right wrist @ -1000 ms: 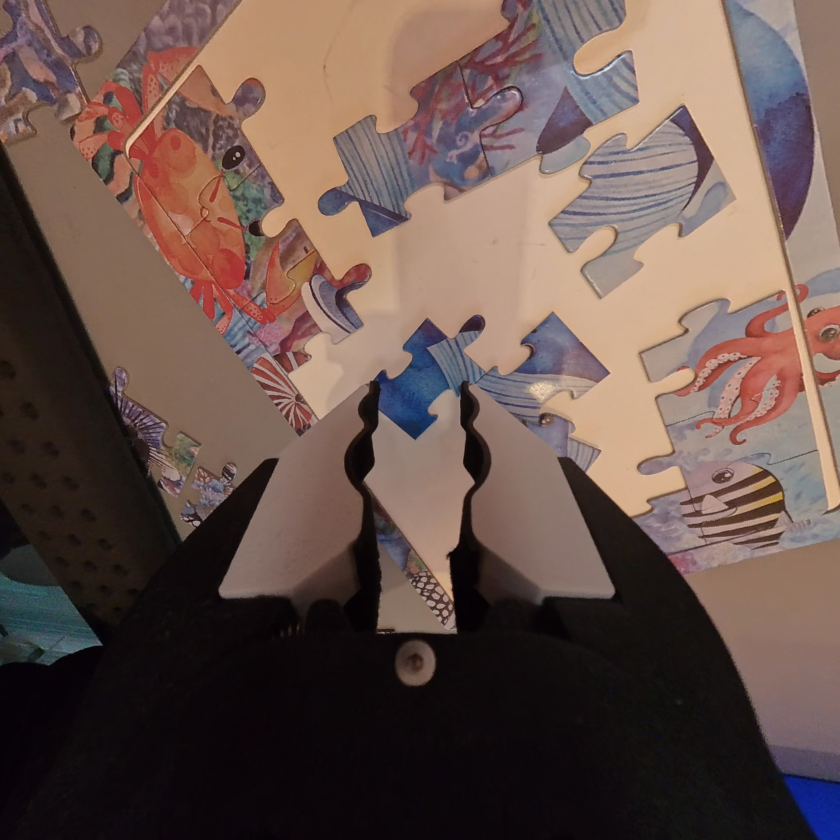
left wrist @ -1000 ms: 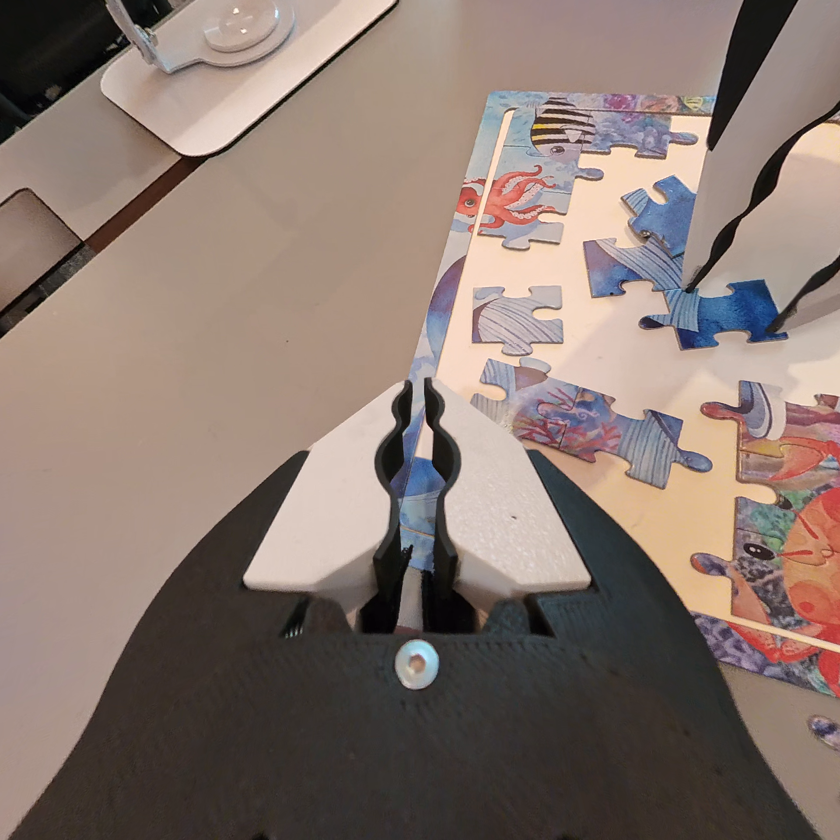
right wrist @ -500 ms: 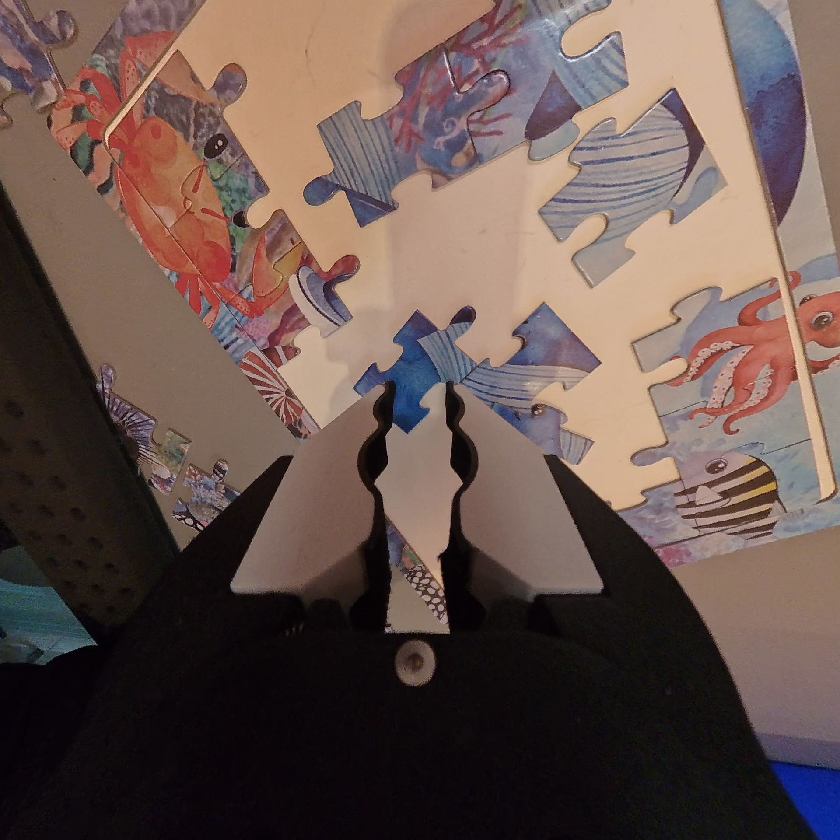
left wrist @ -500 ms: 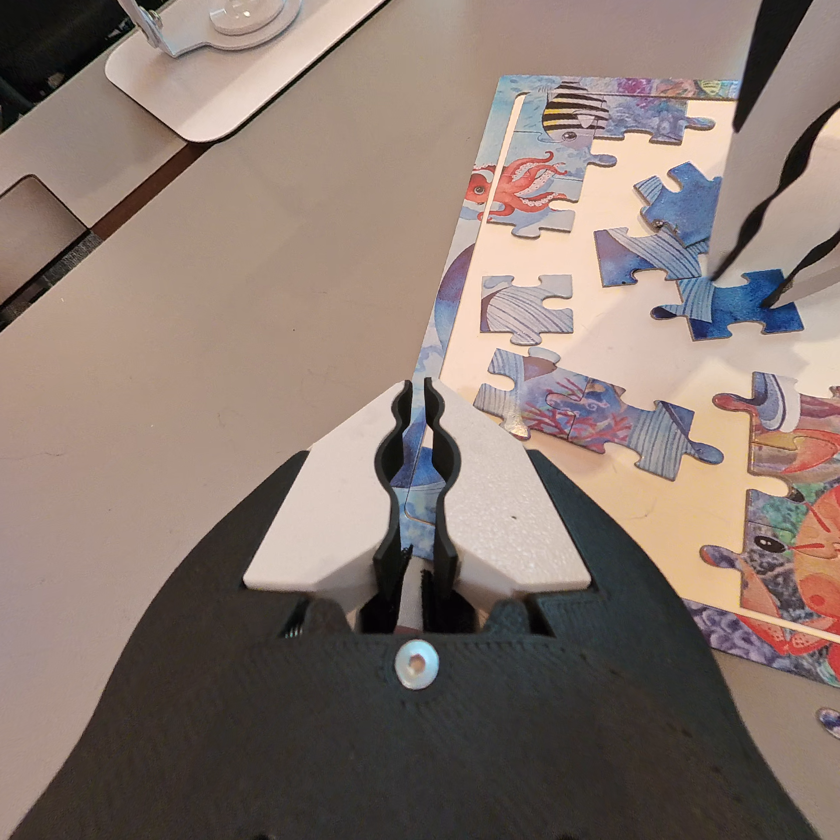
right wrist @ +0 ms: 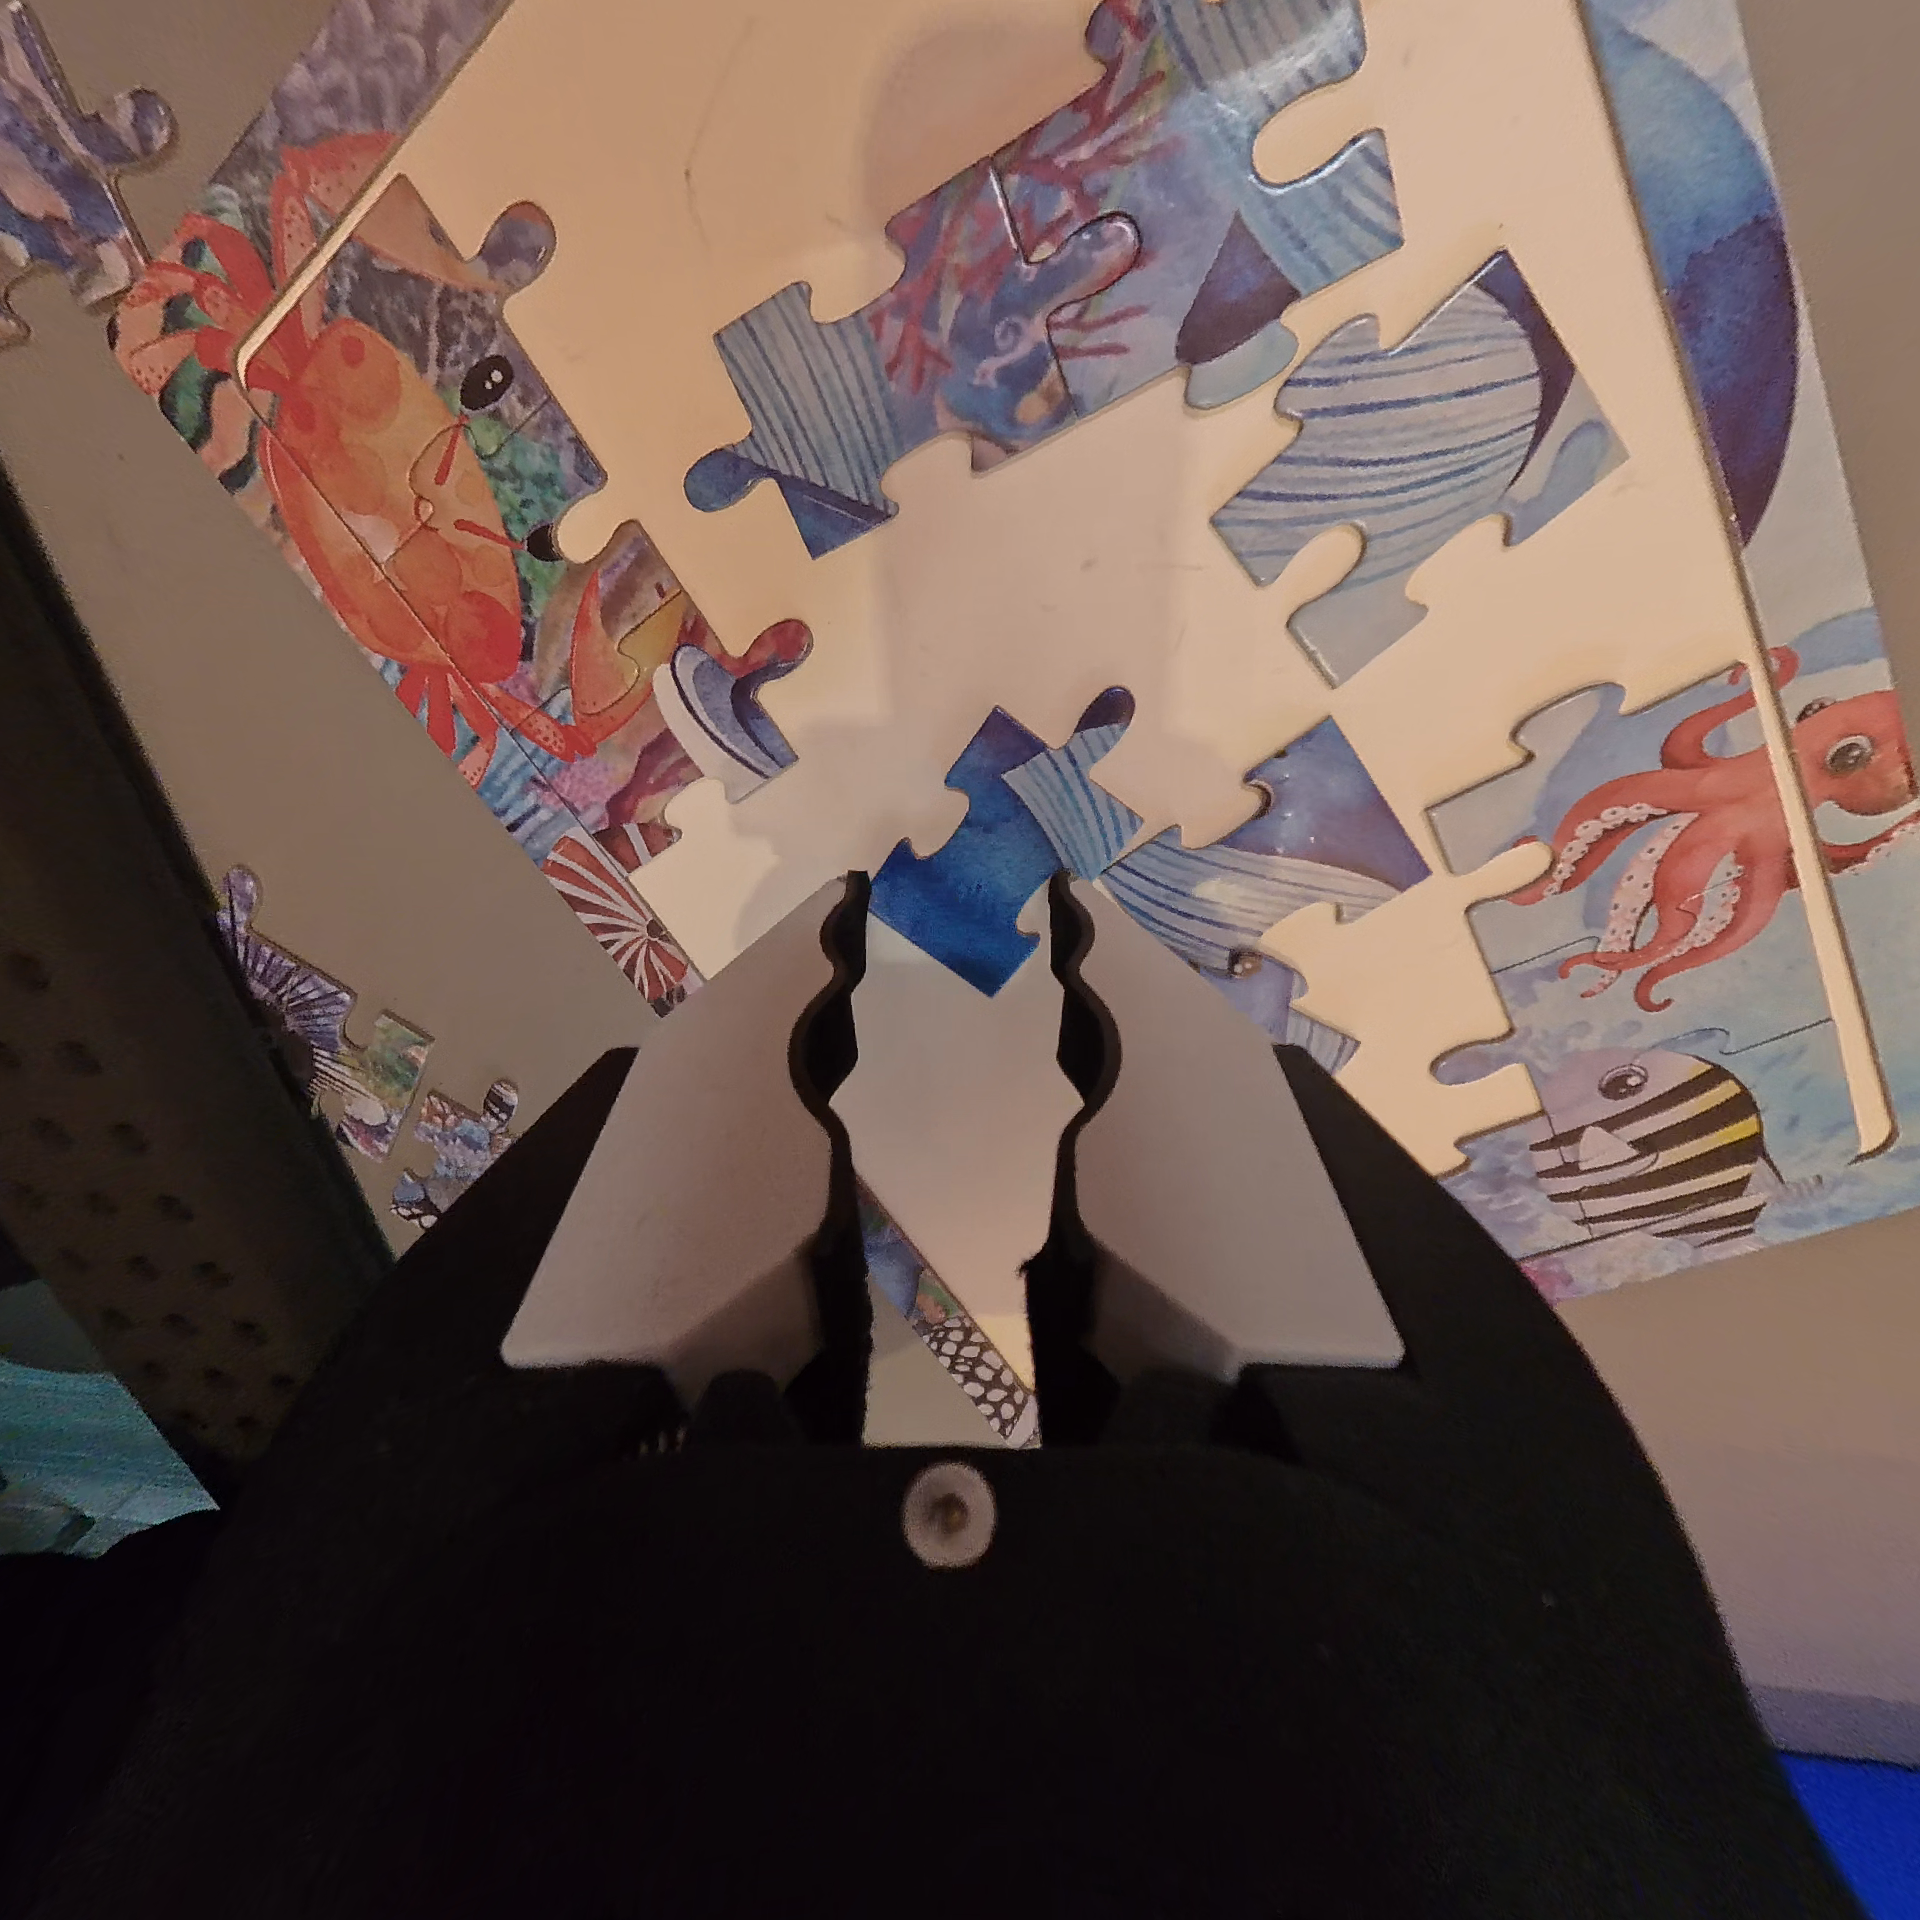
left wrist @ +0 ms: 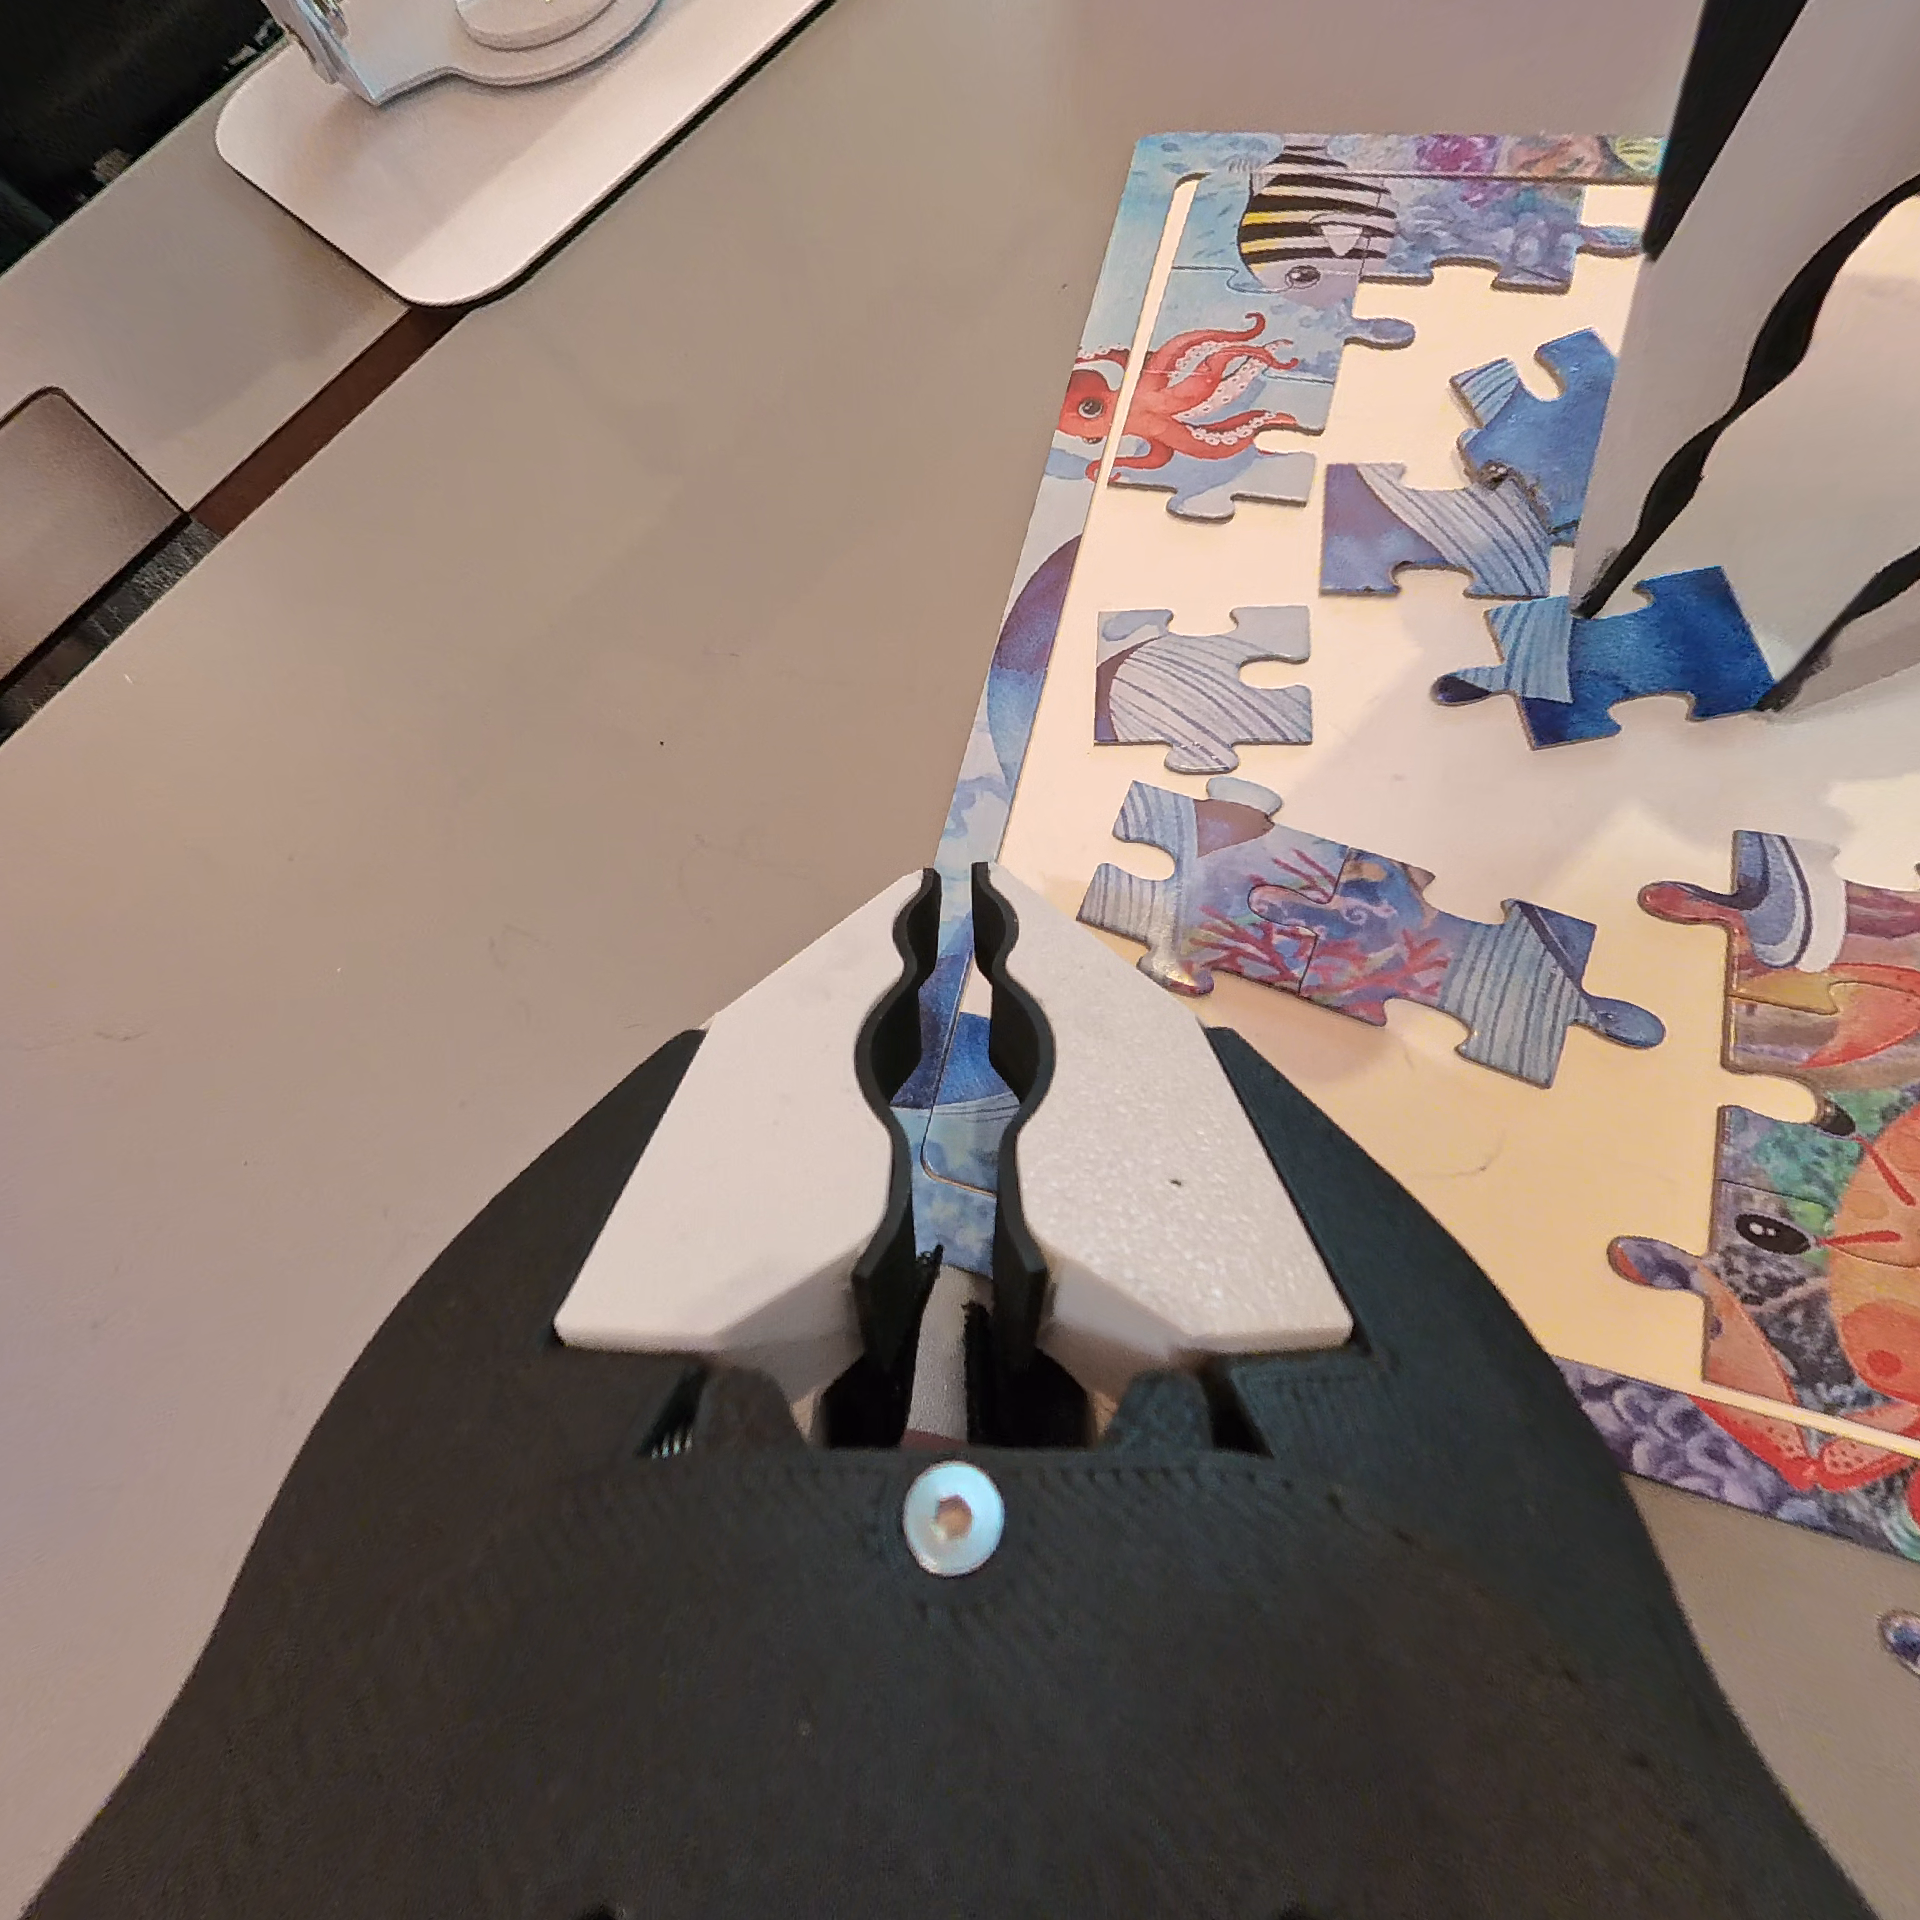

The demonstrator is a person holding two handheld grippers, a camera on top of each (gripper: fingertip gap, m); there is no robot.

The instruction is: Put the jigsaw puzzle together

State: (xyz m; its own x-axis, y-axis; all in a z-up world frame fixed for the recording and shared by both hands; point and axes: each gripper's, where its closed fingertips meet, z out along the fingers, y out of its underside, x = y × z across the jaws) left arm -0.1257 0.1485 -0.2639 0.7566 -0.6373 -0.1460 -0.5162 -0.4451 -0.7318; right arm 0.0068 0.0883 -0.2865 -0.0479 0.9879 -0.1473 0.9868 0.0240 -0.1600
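The puzzle tray (left wrist: 1351, 1143) lies on the grey table, with octopus and striped-fish pieces (left wrist: 1195, 405) seated at one corner and crab pieces (left wrist: 1870, 1195) at another. A dark blue piece (left wrist: 1662, 655) lies loose and flat on the tray. My right gripper (left wrist: 1688, 649) is open and points down, one fingertip on each side of that piece (right wrist: 977, 894); in the right wrist view the gripper (right wrist: 958, 883) hides the piece's near edge. My left gripper (left wrist: 951, 883) is shut with only a slit between the jaws, over the tray's left border.
On the tray lie a striped whale piece (left wrist: 1195, 686), a joined strip of three pieces (left wrist: 1351, 935) and two blue pieces (left wrist: 1434, 530). Loose pieces (right wrist: 301, 1018) lie off the tray beside a dark perforated panel (right wrist: 125, 1143). A white board with a clear stand (left wrist: 520, 135) is far left.
The right gripper's jaws narrowed around the dark blue piece, then widened again. The left gripper stays shut and has drifted only slightly relative to the tray.
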